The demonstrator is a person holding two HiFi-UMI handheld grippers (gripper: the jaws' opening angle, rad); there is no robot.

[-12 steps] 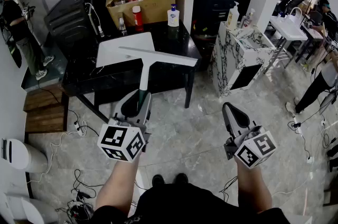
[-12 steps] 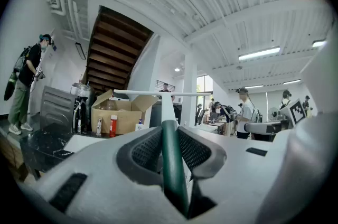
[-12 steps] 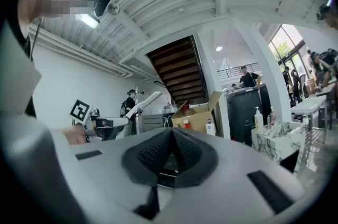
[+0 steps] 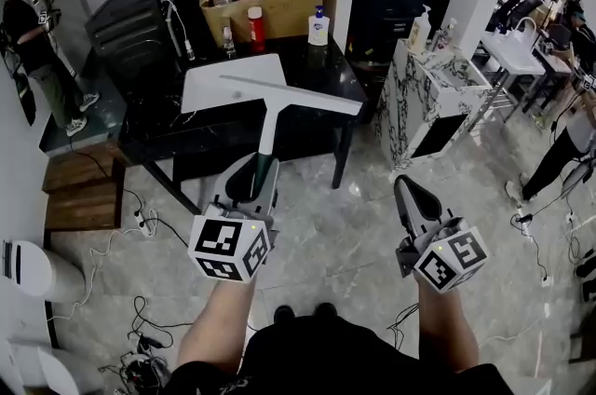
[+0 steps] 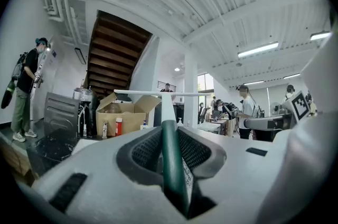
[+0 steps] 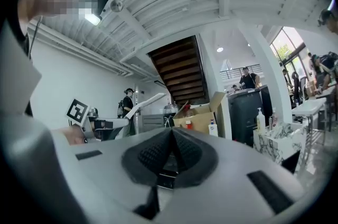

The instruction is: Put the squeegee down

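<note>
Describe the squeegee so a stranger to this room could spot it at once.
Find the black table bearing the open cardboard box. In front of it, the left gripper is shut on the dark green handle of the squeegee. It is the only T-shaped thing here: a white neck topped by a long pale blade.

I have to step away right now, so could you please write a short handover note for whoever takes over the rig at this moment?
Left tongs: shut on the green handle of the squeegee, held level, blade pointing ahead toward the black table.
Right tongs: shut, empty, held level.
Done: the squeegee is in hand in front of the table.
Left: it is not yet set down. Lay it down, probably on the table, then open the left tongs.
</note>
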